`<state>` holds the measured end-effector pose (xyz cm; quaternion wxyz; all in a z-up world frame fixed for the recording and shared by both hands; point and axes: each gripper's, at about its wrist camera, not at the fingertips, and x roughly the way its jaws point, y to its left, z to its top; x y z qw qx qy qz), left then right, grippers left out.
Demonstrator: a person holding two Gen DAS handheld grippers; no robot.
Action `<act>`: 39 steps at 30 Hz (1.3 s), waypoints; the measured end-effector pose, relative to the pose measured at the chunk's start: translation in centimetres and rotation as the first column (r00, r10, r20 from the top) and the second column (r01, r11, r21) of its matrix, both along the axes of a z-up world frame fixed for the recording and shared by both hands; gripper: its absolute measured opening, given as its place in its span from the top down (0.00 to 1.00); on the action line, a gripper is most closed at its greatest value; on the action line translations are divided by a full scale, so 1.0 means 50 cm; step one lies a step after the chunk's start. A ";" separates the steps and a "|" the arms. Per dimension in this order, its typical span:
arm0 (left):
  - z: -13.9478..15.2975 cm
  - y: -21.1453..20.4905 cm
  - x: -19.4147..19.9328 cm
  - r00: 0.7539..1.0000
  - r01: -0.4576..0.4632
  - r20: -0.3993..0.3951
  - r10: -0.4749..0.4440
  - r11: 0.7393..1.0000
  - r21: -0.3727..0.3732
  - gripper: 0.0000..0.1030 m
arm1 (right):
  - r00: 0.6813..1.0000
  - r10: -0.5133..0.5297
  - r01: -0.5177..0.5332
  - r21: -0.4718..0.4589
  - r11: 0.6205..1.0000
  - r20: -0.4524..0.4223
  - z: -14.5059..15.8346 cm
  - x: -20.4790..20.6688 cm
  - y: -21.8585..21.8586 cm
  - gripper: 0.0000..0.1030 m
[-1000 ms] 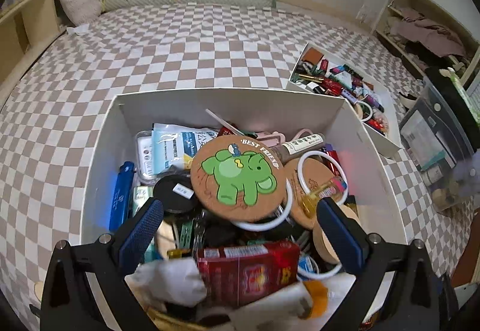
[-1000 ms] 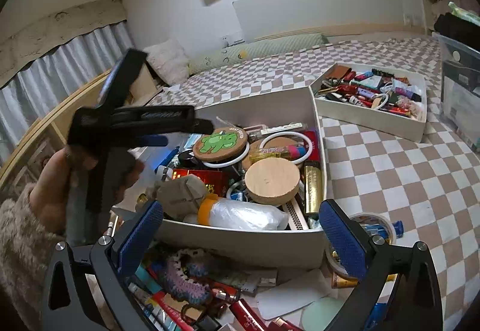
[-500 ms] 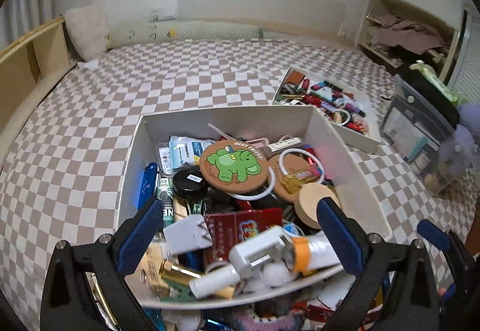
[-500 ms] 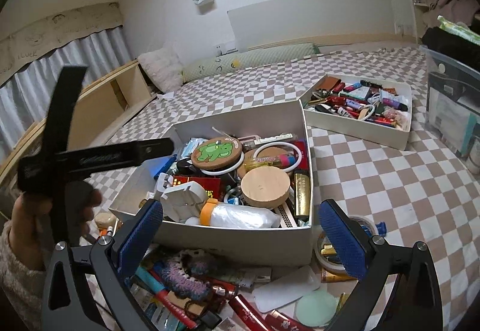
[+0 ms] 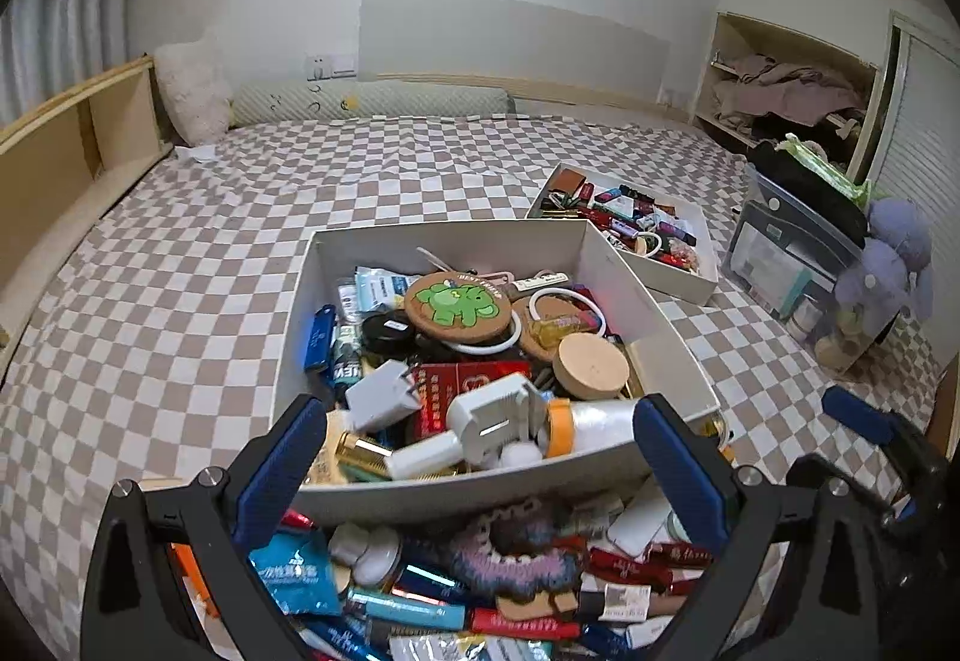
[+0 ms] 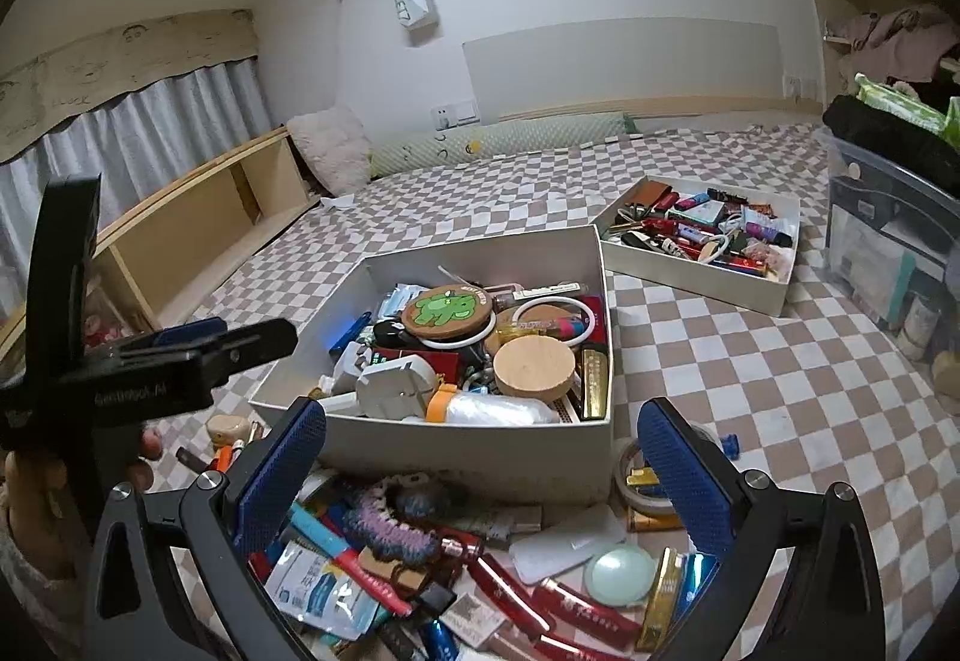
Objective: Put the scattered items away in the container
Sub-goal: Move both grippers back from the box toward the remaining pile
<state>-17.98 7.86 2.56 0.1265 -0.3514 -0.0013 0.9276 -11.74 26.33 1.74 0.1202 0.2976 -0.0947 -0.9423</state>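
Observation:
A white box (image 5: 675,346) (image 6: 456,451) on the checkered bed is heaped with small items, with a green-dinosaur cork coaster (image 5: 457,299) (image 6: 447,307) on top. Scattered items lie in front of it: a purple crocheted ring (image 5: 519,556) (image 6: 396,526), red tubes (image 6: 579,601), a blue packet (image 5: 288,571). My left gripper (image 5: 480,469) is open and empty, above the near edge of the box. My right gripper (image 6: 483,472) is open and empty, above the scattered pile. The left gripper also shows in the right wrist view (image 6: 180,355).
A second white tray (image 5: 684,274) (image 6: 750,289) of small items sits at the back right. A clear plastic bin (image 5: 798,253) (image 6: 888,241) stands at the right. A wooden shelf (image 6: 198,235) runs along the left. Tape rolls (image 6: 636,475) lie right of the box.
Both grippers have drawn back and up from the box. The left gripper, first right over the contents, now sees the scattered pile in front. A white charger now lies in the box.

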 end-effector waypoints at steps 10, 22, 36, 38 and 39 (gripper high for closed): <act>0.011 -0.028 0.071 0.999 -0.031 -0.032 0.031 0.999 -0.016 0.00 | 1.000 -0.009 0.009 0.020 1.000 0.006 0.005 0.048 -0.001 0.00; 0.006 -0.056 0.123 0.999 -0.042 -0.034 0.042 0.999 0.002 0.00 | 0.999 -0.038 0.038 0.026 0.999 0.013 0.002 0.096 0.008 0.00; -0.017 -0.120 0.152 0.991 -0.110 -0.074 0.109 0.994 -0.005 0.00 | 0.994 -0.112 0.112 -0.004 0.994 -0.007 -0.005 0.121 0.048 0.00; -0.022 -0.133 0.151 0.991 -0.119 -0.063 0.119 0.993 0.003 0.00 | 0.992 -0.129 0.129 -0.008 0.992 -0.011 -0.009 0.122 0.054 0.00; -0.024 -0.141 0.150 0.990 -0.126 -0.057 0.126 0.992 0.008 0.00 | 0.991 -0.136 0.135 -0.010 0.991 -0.012 -0.013 0.122 0.056 0.00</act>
